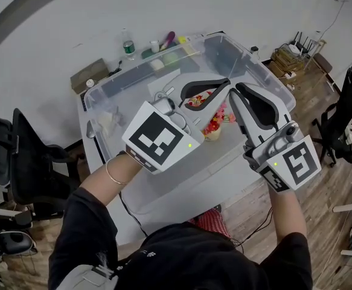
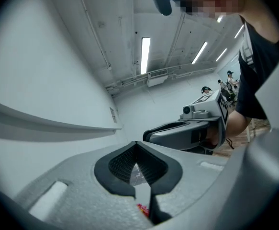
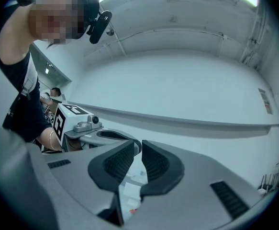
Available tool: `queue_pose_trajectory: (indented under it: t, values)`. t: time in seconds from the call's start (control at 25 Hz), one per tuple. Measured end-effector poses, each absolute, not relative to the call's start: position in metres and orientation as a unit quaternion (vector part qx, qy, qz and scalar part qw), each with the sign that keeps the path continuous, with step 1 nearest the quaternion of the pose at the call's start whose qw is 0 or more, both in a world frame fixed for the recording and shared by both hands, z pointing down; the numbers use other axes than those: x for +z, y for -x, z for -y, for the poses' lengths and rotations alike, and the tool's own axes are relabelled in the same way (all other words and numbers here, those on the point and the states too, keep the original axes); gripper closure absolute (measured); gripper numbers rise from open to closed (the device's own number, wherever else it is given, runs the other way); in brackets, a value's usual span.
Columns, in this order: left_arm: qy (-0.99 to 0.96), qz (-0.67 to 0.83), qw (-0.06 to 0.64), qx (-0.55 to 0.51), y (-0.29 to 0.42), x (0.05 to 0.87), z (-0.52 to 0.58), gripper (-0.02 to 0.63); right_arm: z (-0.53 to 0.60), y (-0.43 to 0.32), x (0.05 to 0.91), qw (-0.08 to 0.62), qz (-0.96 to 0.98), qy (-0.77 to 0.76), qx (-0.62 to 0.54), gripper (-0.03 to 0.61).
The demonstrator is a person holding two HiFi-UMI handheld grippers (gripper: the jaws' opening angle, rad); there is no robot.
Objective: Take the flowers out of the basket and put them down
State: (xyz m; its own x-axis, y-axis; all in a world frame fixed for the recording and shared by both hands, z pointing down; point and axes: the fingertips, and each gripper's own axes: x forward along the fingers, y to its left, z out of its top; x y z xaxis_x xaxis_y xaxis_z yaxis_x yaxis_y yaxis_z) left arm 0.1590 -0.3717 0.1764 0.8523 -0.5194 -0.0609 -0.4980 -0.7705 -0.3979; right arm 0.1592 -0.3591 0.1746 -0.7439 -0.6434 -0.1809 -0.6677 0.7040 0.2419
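Red and pink flowers (image 1: 215,123) stand in a small pale basket (image 1: 212,136) inside a clear plastic bin (image 1: 267,81). Both grippers hover above them with their tips close together. In the head view the left gripper (image 1: 225,82) reaches in from the left, and its own view shows the left gripper (image 2: 137,145) shut, the pads meeting. The right gripper (image 1: 232,93) comes in from the right; its own view shows the right gripper (image 3: 138,147) nearly closed, with only a thin slit and nothing visible in it. A red speck of flower (image 2: 141,208) shows below the left jaws.
The bin sits on a white table (image 1: 163,201). A bottle (image 1: 128,48), small containers and a cardboard box (image 1: 90,75) stand behind it. A black chair (image 1: 25,156) is at the left, and another chair (image 1: 348,110) is on the wooden floor at the right.
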Motion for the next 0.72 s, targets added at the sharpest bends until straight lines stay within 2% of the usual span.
queue_pose_trajectory:
  t: [0.44,0.72]
  values:
    - [0.921,-0.326,0.21,-0.047,-0.19,0.18,0.412,0.618,0.399,-0.191,0.178,0.063,-0.946,0.292,0.126,0.537]
    - [0.916,-0.34,0.207,-0.048,-0.192,0.185,0.431,0.618,0.419,-0.194,0.184,0.053,-0.953,0.268,0.131,0.537]
